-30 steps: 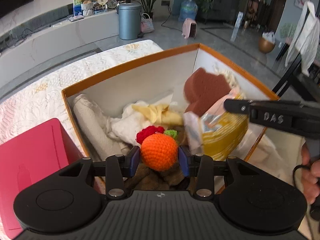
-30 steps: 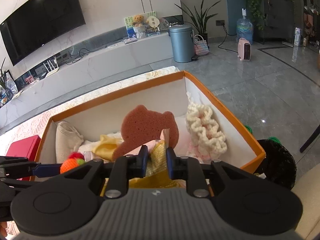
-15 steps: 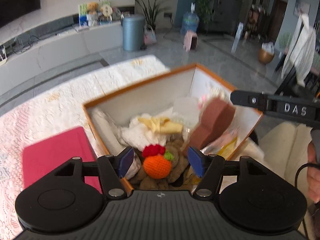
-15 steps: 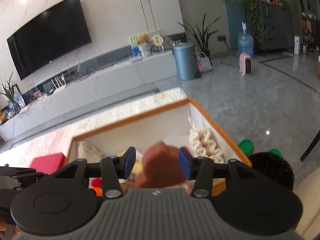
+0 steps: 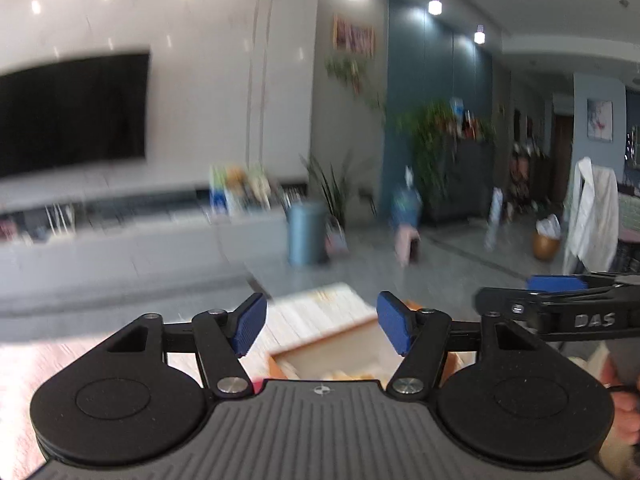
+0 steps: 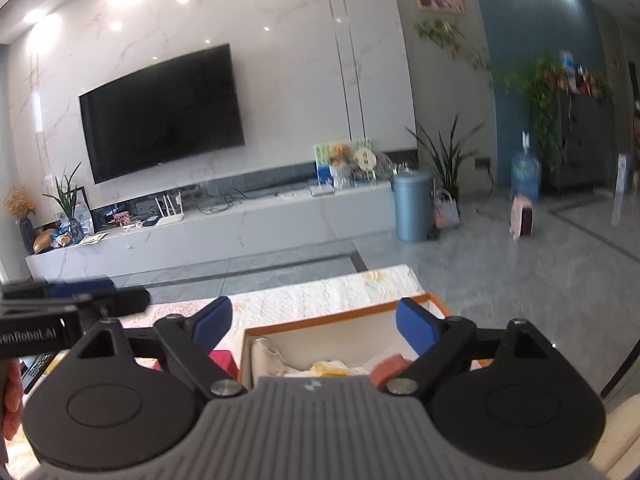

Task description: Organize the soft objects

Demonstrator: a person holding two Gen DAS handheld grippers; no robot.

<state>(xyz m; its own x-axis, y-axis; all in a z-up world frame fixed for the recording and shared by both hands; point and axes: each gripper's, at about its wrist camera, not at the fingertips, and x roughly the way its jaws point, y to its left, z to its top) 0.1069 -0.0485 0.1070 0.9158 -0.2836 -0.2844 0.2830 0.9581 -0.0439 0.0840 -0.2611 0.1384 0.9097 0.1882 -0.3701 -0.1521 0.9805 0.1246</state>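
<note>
Left hand-held gripper point(image 5: 322, 330), right hand-held gripper point(image 6: 316, 326) raised above box point(image 6: 340, 322), jaws spread (both empty)

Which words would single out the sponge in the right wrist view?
Find the orange-rimmed box on the quilted white cover, below the open right gripper. At its right end, by the right finger, lies a reddish-brown sponge, darker than the pale cloths beside it.

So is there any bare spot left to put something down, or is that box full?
The white cloth beyond the orange-rimmed box lies bare up to its far edge. Inside the box it is crowded: soft things cover the visible floor. The red item borders the box's left side.
</note>
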